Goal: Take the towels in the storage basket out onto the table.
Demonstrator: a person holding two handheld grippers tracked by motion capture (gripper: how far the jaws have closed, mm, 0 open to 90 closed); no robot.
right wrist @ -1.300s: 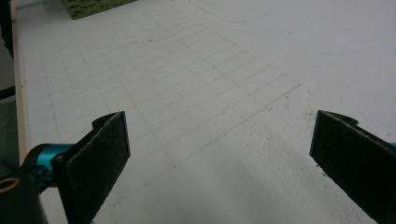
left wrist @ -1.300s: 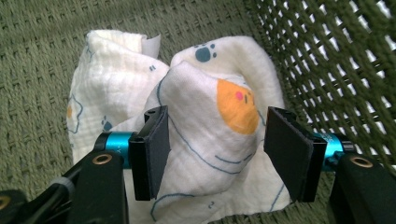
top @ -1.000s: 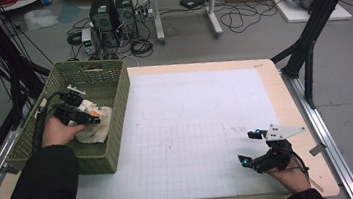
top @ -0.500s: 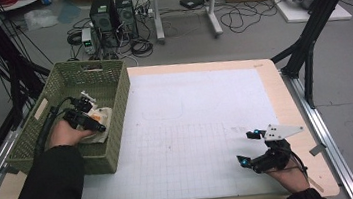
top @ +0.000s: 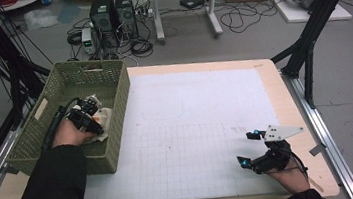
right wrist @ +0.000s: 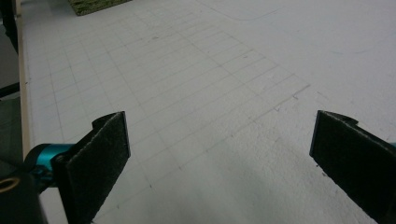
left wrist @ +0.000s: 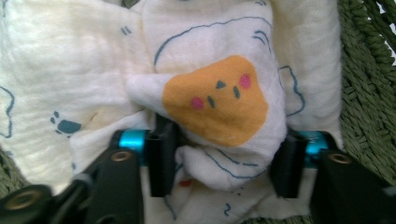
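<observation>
The person's left forearm, in a dark sleeve, reaches from the near counter edge into the green woven basket [top: 115, 111], and the left tongs [top: 97, 119] point down and slightly forward into it. In the left gripper view these tongs [left wrist: 219, 161] have just been closing, and their two black jaws now pinch a bunched fold of the white muslin cloth [left wrist: 215, 98], printed with blue outlines, a paw mark and an orange face with pink cheeks; the fold bulges up between the pads. The rest of the cloth spreads ahead of and to both sides of the tongs across the basket floor, and the woven wall stands close on the right of that view, leaving little room there. The right tongs [top: 250, 147] lie low near the counter's near right corner, the hand behind them at the edge, pointing left across the white gridded mat [top: 193, 128]. In the right gripper view those tongs [right wrist: 219, 154] stand released, jaws wide apart with bare mat between and ahead of them.
</observation>
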